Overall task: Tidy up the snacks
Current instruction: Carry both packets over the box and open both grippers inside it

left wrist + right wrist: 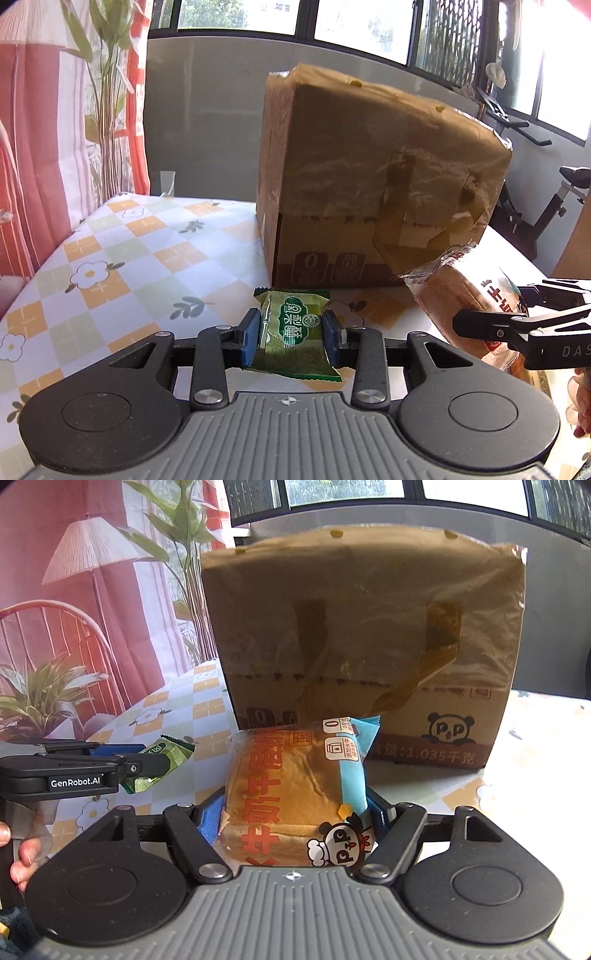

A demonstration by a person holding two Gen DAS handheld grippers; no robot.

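Note:
My left gripper [291,332] is shut on a small green snack packet [291,326], its blue pads [249,334] pressing both sides, held above the checked tablecloth. My right gripper [295,816] is shut on a wrapped sliced-bread pack [295,786] with red lettering, a blue edge and a panda print. A tall brown cardboard box [369,177] stands just beyond both, its top flaps upright; in the right wrist view the cardboard box [362,635] fills the middle. The bread pack [476,299] shows at the right of the left wrist view, and the green packet [162,760] at the left of the right wrist view.
The table [110,258] has a flower-and-check cloth, with bare cloth left of the box. A printed backdrop with a lamp and plants [92,590] hangs at left. Windows run behind. An exercise bike [546,206] stands at the far right. A person's fingers [22,860] show at the left edge.

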